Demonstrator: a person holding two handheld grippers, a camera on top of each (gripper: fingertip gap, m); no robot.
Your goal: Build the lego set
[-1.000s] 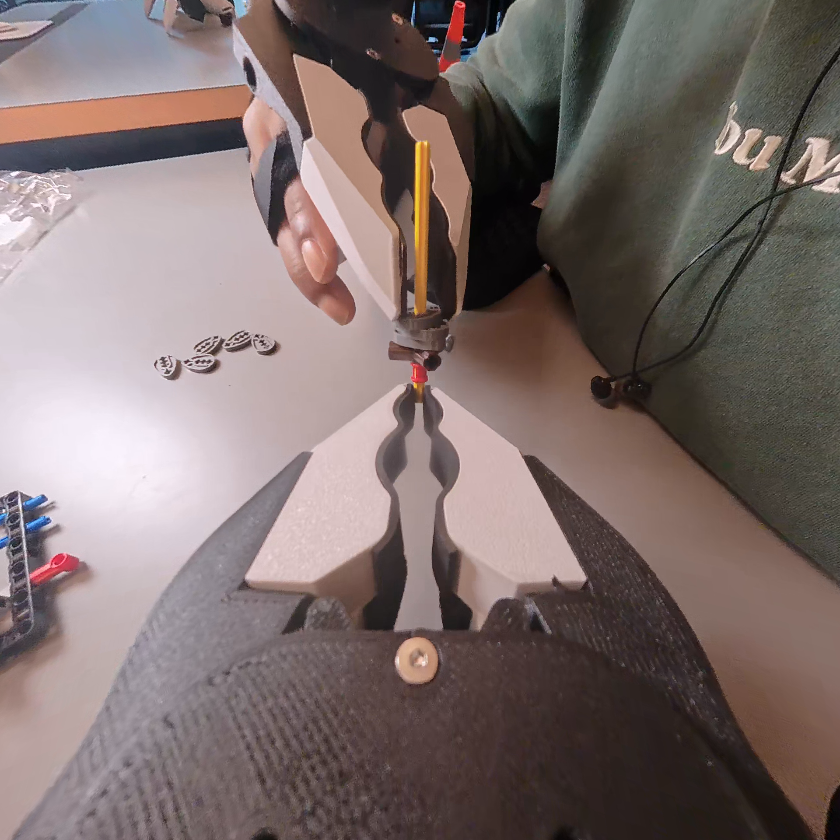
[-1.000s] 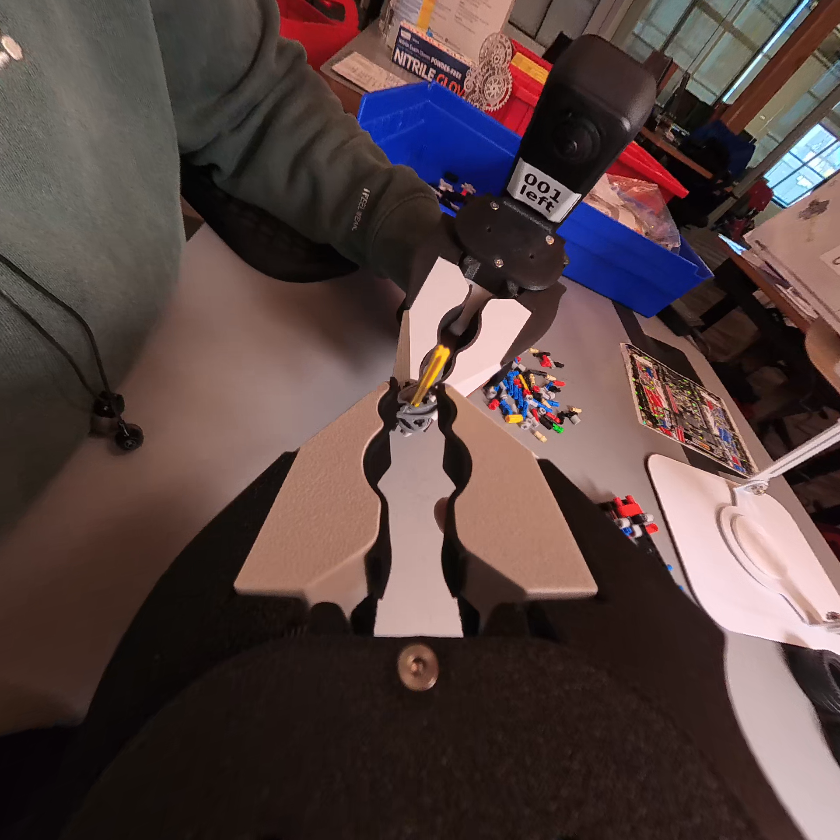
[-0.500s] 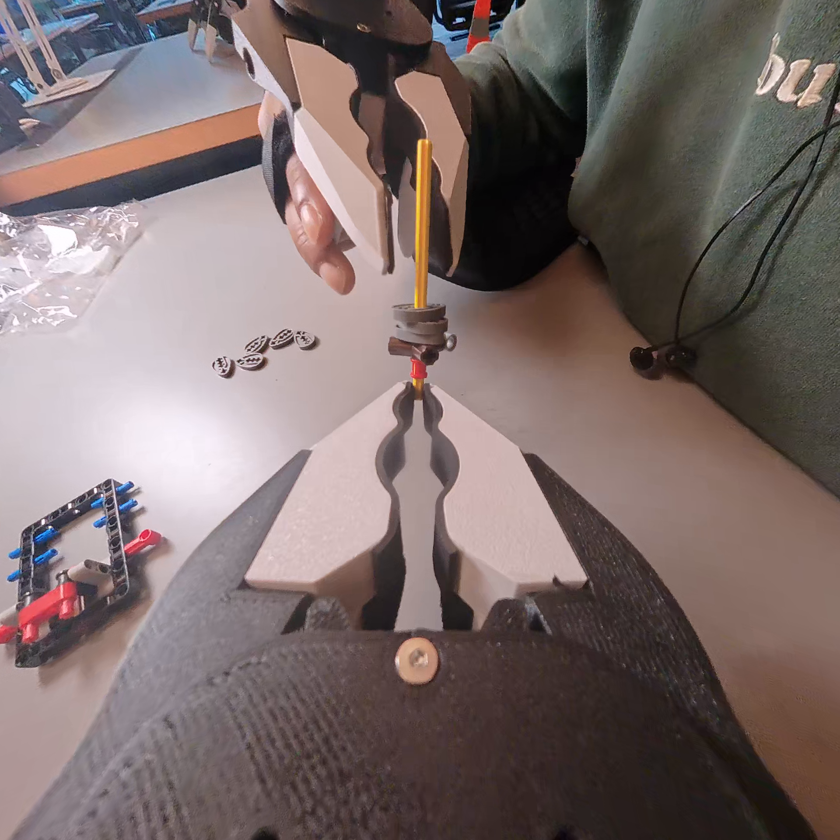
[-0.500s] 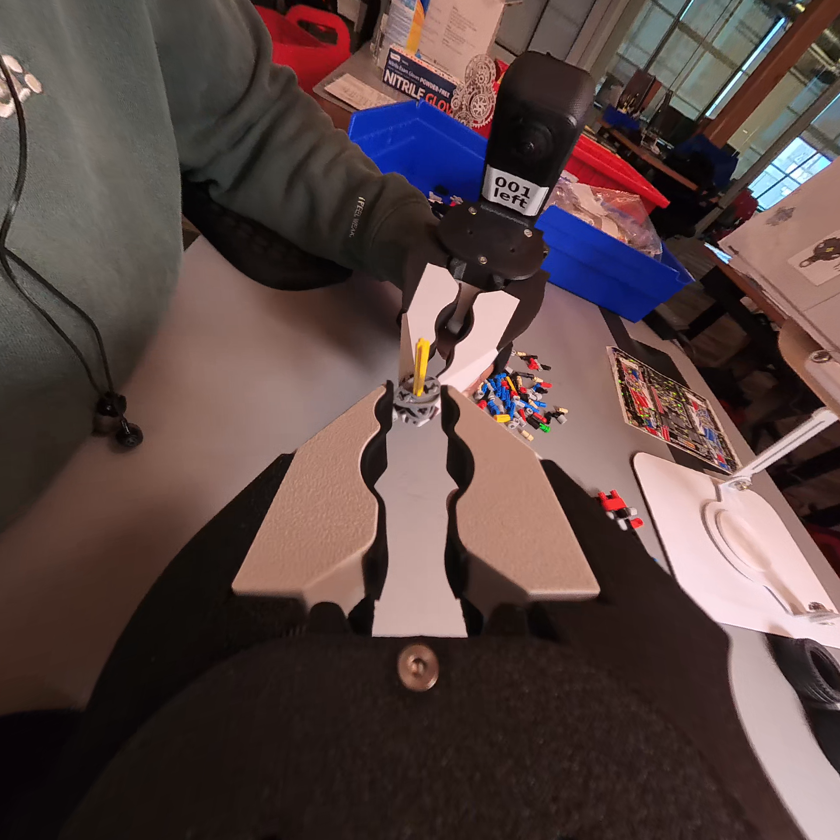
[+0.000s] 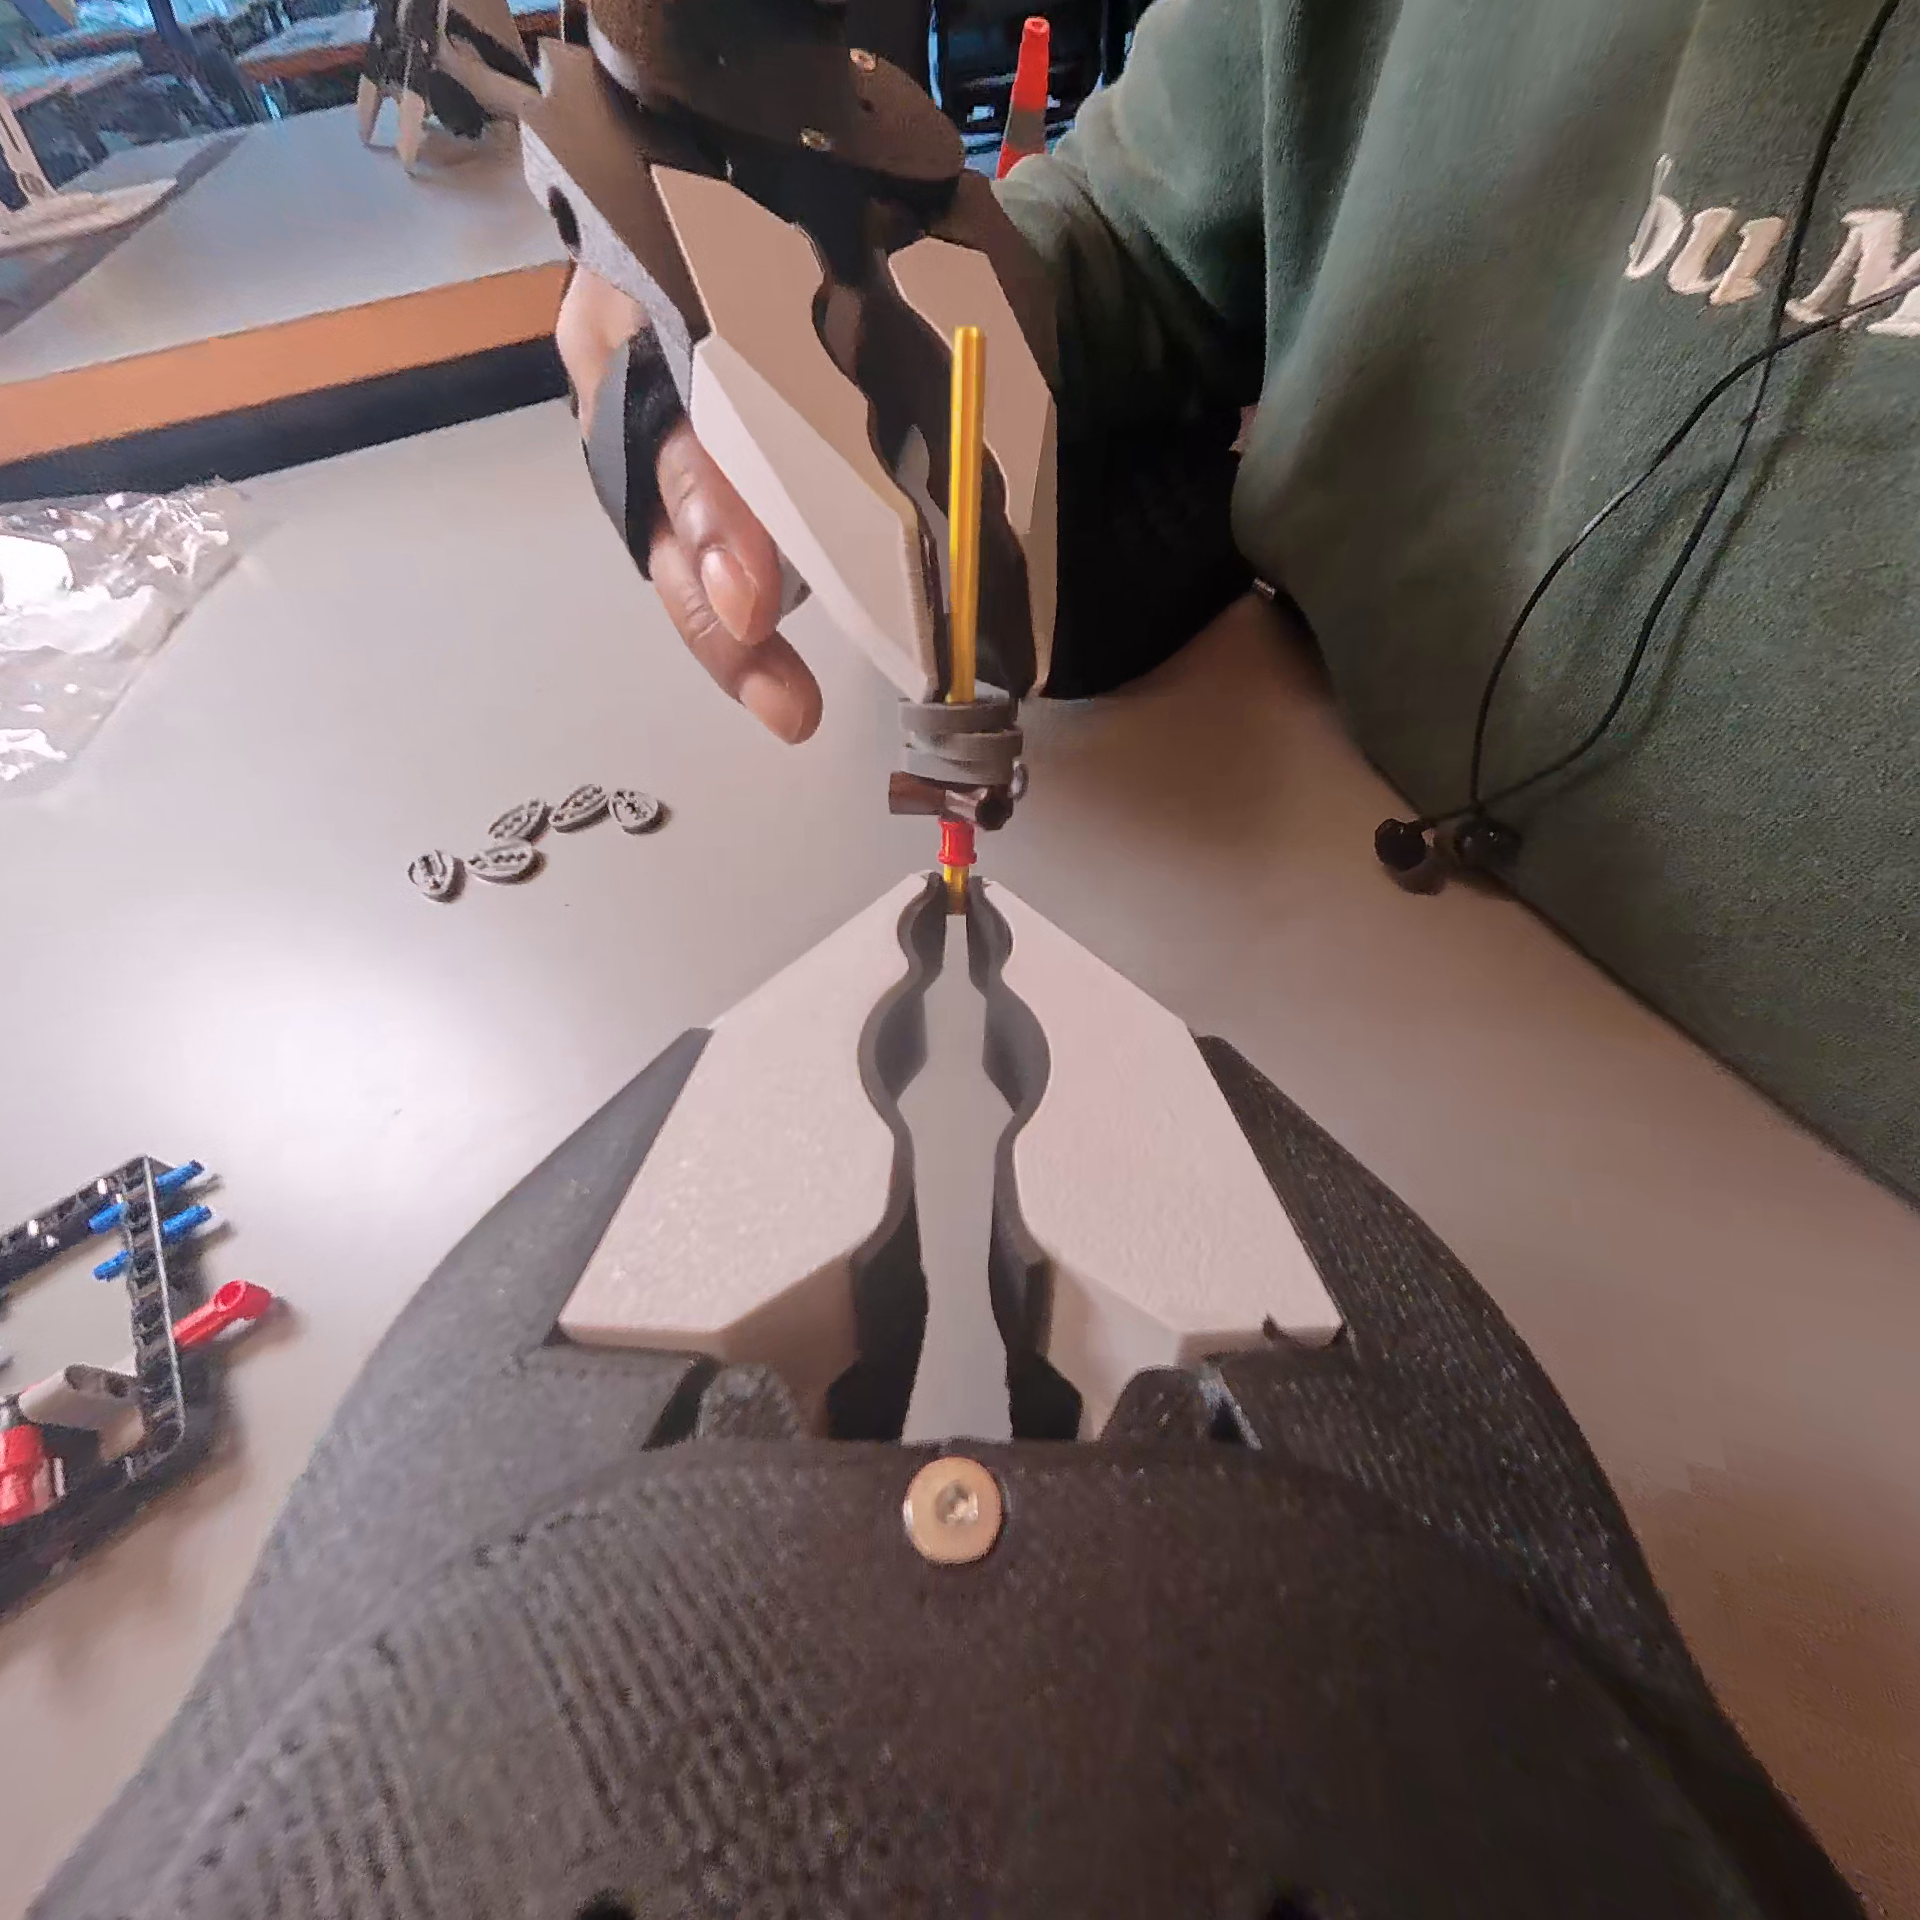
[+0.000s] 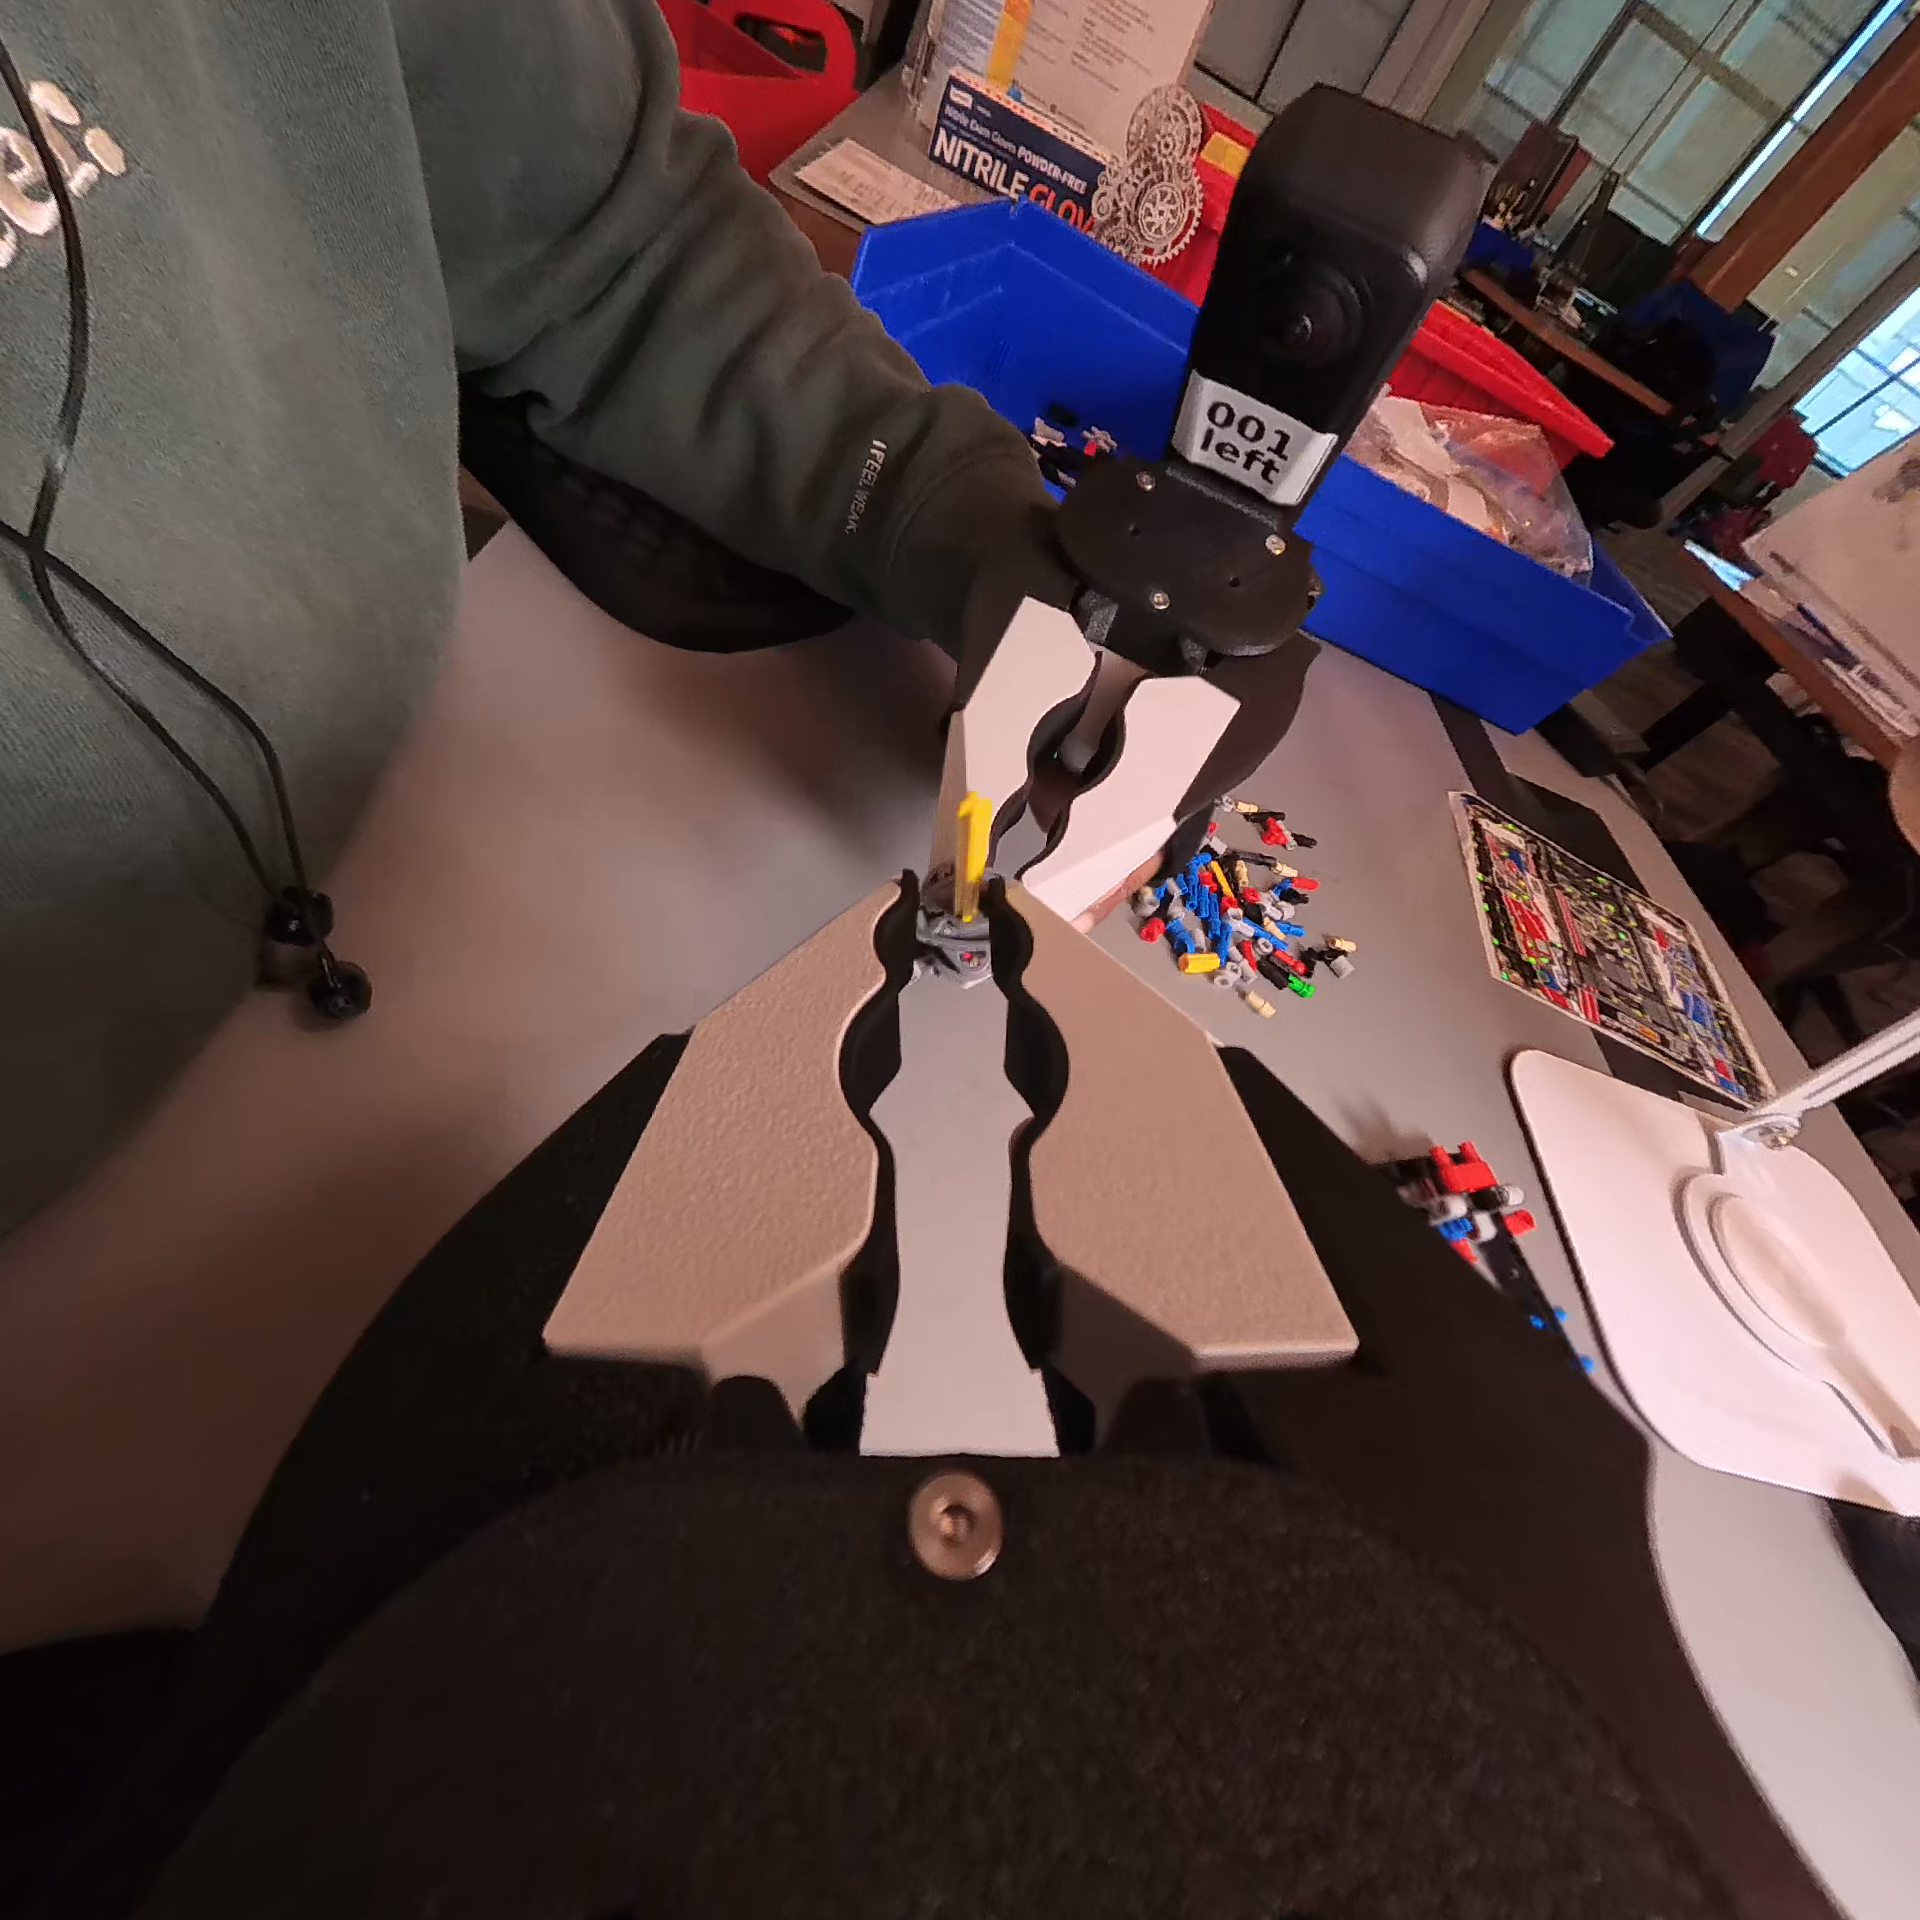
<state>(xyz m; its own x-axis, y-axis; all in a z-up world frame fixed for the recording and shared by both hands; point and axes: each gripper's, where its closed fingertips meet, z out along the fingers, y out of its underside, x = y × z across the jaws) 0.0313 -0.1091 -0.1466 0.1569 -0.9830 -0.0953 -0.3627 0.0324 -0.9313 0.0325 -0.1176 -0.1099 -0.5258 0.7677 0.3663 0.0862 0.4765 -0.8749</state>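
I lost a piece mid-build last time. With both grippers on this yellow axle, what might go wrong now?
The left gripper pinches only the tip of the yellow axle, so a push from the right gripper on the grey stack may make it slip or tilt. The small red bush beneath might slide off.

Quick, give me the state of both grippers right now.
Left gripper: shut on the yellow axle's lower end.
Right gripper: fingers at the grey gear stack on that axle; whether they grip it cannot be told.
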